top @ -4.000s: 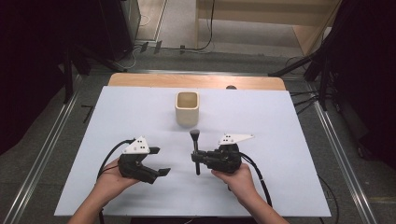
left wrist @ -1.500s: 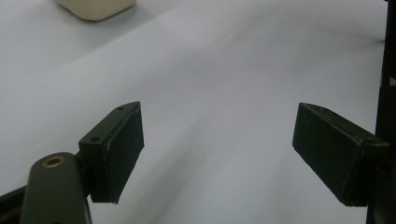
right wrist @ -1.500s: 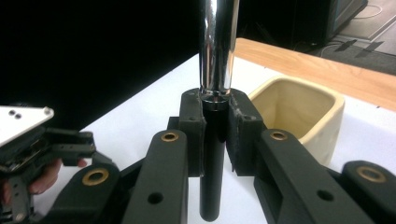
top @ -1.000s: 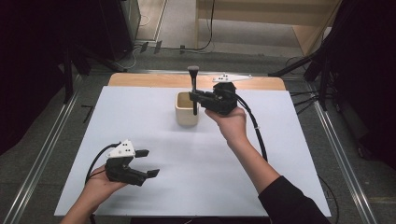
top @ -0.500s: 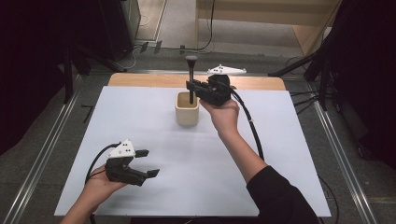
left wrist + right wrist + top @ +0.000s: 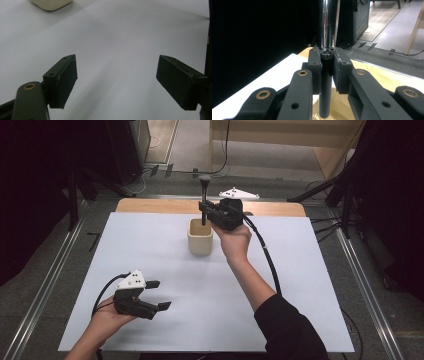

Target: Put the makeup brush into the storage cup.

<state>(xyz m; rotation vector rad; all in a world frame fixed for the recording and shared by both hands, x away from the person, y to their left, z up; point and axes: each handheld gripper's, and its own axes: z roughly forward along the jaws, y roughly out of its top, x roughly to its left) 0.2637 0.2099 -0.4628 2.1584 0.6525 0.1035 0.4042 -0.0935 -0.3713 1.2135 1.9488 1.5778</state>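
Note:
A black brush (image 6: 204, 195) with a dark tuft on top stands upright between the jaws of my right gripper (image 6: 205, 211), which is shut on its handle. The handle's lower end hangs at the mouth of a cream cup (image 6: 200, 240) at the table's far middle. In the right gripper view the pads (image 6: 315, 67) clamp the black handle (image 6: 326, 97) just below its shiny ferrule, with the cup's inside (image 6: 338, 106) beneath. My left gripper (image 6: 159, 295) rests at the near left, open, with nothing between its jaws. The left gripper (image 6: 117, 75) looks over bare white sheet toward the cup (image 6: 51, 3).
A white sheet (image 6: 150, 250) covers the table, with a wooden strip (image 6: 160, 206) bare along the far edge. Metal rails (image 6: 47, 275) run down both sides. The right gripper's cable (image 6: 265, 255) trails back along the forearm. Dark equipment stands beyond the table.
The right gripper carried the brush from the table's near middle to the cup, then slightly left over its mouth. The left hand drew back toward the near left earlier and has since kept still.

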